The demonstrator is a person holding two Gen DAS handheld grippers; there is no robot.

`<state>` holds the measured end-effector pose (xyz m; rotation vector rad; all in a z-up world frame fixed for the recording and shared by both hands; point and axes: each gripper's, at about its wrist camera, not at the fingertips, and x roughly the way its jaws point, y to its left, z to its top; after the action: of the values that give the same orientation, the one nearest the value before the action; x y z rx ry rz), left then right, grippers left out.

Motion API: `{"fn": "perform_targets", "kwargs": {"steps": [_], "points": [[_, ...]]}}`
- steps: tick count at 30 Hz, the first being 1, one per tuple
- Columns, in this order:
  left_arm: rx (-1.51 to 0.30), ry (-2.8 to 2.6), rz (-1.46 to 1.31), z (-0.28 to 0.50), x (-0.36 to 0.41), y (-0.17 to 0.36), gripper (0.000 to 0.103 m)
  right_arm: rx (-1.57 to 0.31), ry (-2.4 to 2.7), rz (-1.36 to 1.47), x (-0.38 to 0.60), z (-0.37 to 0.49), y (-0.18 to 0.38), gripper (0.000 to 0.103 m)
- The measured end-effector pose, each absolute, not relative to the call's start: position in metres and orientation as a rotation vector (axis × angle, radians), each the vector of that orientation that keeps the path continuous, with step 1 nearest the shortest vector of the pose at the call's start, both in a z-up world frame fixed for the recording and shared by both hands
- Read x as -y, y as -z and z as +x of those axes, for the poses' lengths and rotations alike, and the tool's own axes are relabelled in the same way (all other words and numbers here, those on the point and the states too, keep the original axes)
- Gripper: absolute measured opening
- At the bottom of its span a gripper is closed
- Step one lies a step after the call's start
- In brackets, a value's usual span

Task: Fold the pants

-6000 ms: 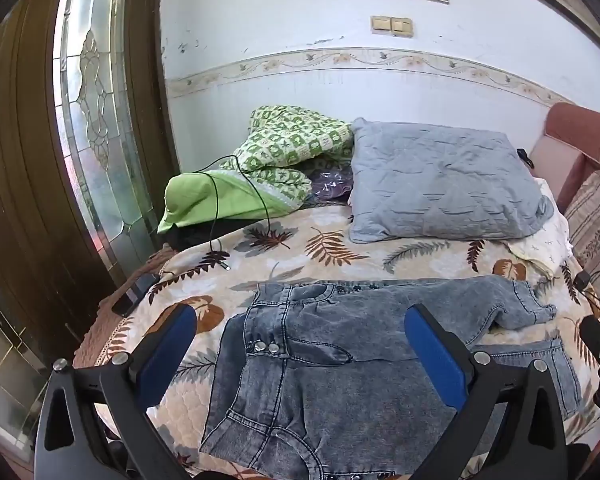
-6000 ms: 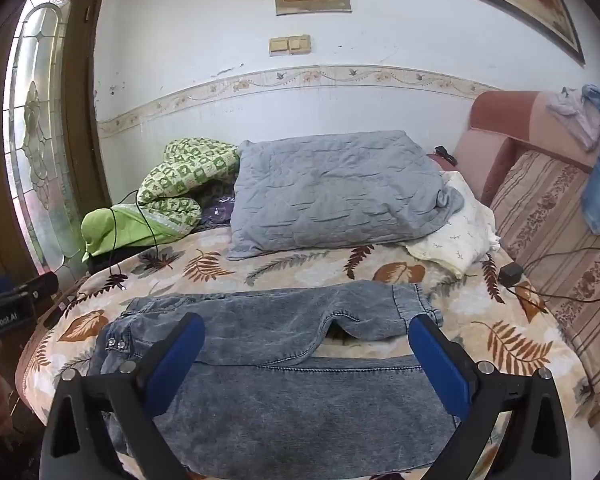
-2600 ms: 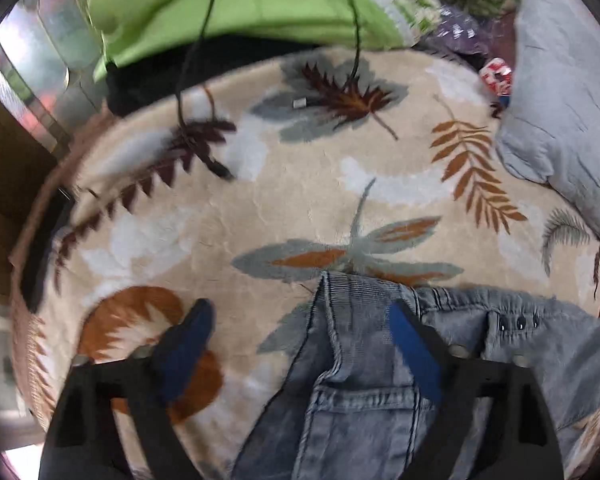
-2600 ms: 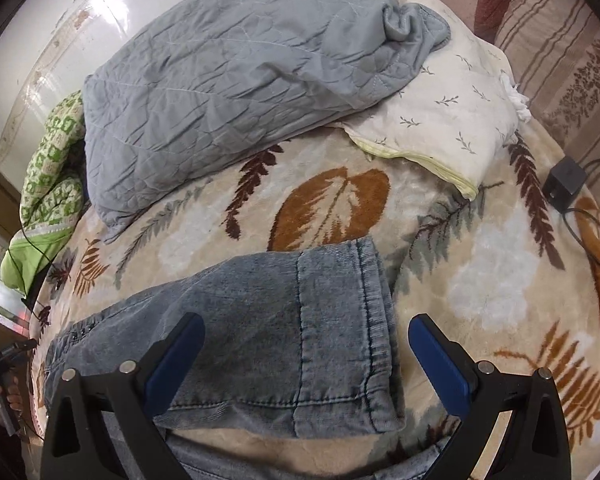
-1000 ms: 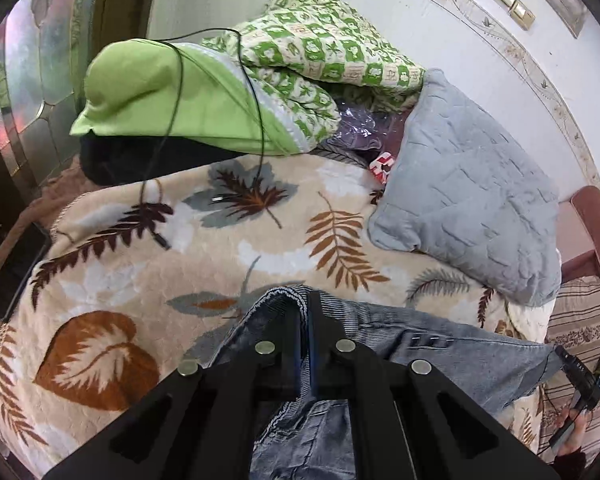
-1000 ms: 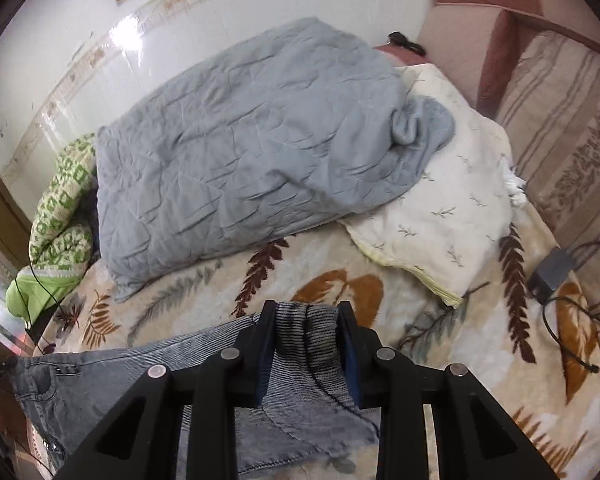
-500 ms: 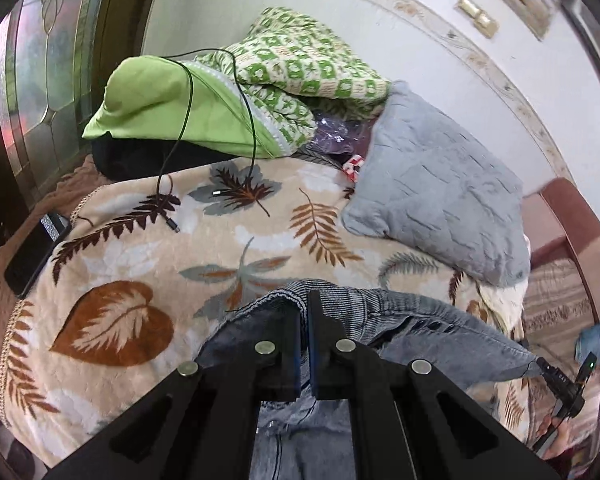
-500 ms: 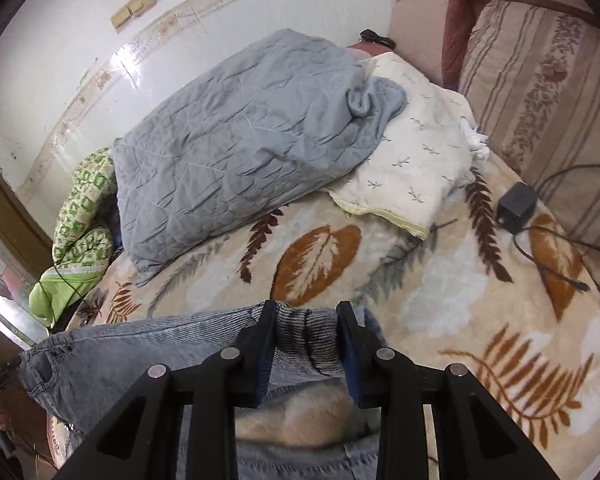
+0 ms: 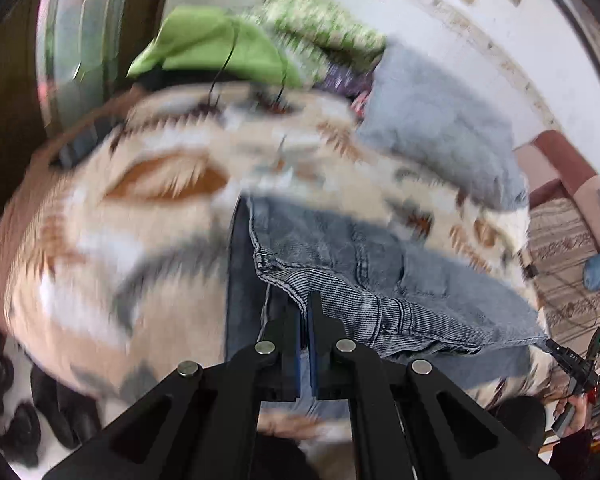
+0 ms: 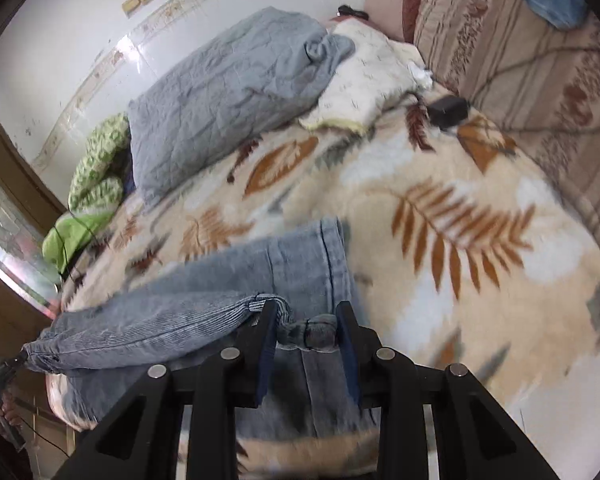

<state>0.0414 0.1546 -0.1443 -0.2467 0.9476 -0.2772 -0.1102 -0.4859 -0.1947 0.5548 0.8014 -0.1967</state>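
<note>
Left wrist view, heavily blurred. We have the left gripper at bottom centre, its two blue pads pressed together on a ribbed edge of the jeans. The denim runs from the pinch toward the lower right of the frame, lifted off the layer beneath, which lies on the leaf-print blanket. At upper right a grey pillow; at upper centre a green bundle with a thin black cable across it. At the far right edge we see the other gripper, small, held in a hand.

Right wrist view, sharper. The right gripper sits at bottom centre, jaws partly apart with a bunched fold of the jeans filling the gap and touching both pads: it is pinching the cloth. From there a ribbed fold stretches to the lower left edge of the frame. Under it a flat denim leg lies on the blanket, its hem just above the fingers. Grey pillow at upper centre, a cream pillow touching its right side, a small black box to the right of that, and a striped cushion at upper right.
</note>
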Motion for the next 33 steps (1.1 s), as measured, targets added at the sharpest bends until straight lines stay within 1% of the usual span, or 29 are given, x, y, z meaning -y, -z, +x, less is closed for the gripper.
{"fn": "perform_targets", "kwargs": {"steps": [2,5,7,9,11,13,15,16,18,23,24,25,26,28,30,33], "points": [[-1.006,0.251,-0.243,0.033,-0.159,0.170,0.003,-0.843,0.192,0.556,0.481,-0.122,0.211,0.031],[-1.054,0.236,-0.258,0.025,-0.164,0.192,0.003,-0.889,0.148,0.606,0.481,-0.135,0.226,0.032],[-1.067,0.226,-0.253,0.020,-0.167,0.197,0.005,-0.945,0.128,0.620,0.482,-0.139,0.232,0.034],[-1.077,0.210,-0.264,0.017,-0.174,0.197,0.009,-0.977,0.104,0.628,0.484,-0.142,0.233,0.036],[-1.078,0.167,-0.277,0.017,-0.182,0.192,0.009,-0.982,0.120,0.638,0.492,-0.145,0.228,0.040],[-1.056,0.120,-0.267,0.013,-0.194,0.185,0.009,-0.940,0.133,0.648,0.499,-0.148,0.218,0.060],[-1.019,0.084,-0.278,0.005,-0.205,0.170,0.009,-0.864,0.127,0.657,0.507,-0.152,0.204,0.065],[-0.997,0.086,-0.281,0.002,-0.206,0.162,0.009,-0.832,0.118,0.663,0.510,-0.152,0.198,0.069],[-0.951,0.112,-0.264,0.000,-0.198,0.146,0.009,-0.805,0.122,0.656,0.514,-0.147,0.189,0.072],[-0.896,0.339,-0.167,0.002,-0.110,0.121,0.010,-0.809,0.131,0.687,0.526,-0.105,0.189,0.072],[-0.898,0.393,-0.139,0.003,-0.084,0.121,0.011,-0.812,0.134,0.713,0.531,-0.095,0.192,0.072],[-0.904,0.436,-0.120,0.004,-0.063,0.122,0.015,-0.810,0.141,0.727,0.532,-0.085,0.195,0.072],[-0.912,0.474,-0.105,0.006,-0.043,0.126,0.020,-0.813,0.152,0.731,0.534,-0.075,0.197,0.072],[-0.933,0.533,-0.084,0.010,-0.004,0.135,0.023,-0.833,0.178,0.732,0.540,-0.057,0.203,0.072],[-0.981,0.594,-0.090,0.017,0.033,0.152,0.023,-0.851,0.178,0.768,0.548,-0.044,0.213,0.072],[-1.016,0.651,-0.053,0.026,0.072,0.173,0.023,-0.927,0.145,0.844,0.555,-0.025,0.234,0.072]]}}
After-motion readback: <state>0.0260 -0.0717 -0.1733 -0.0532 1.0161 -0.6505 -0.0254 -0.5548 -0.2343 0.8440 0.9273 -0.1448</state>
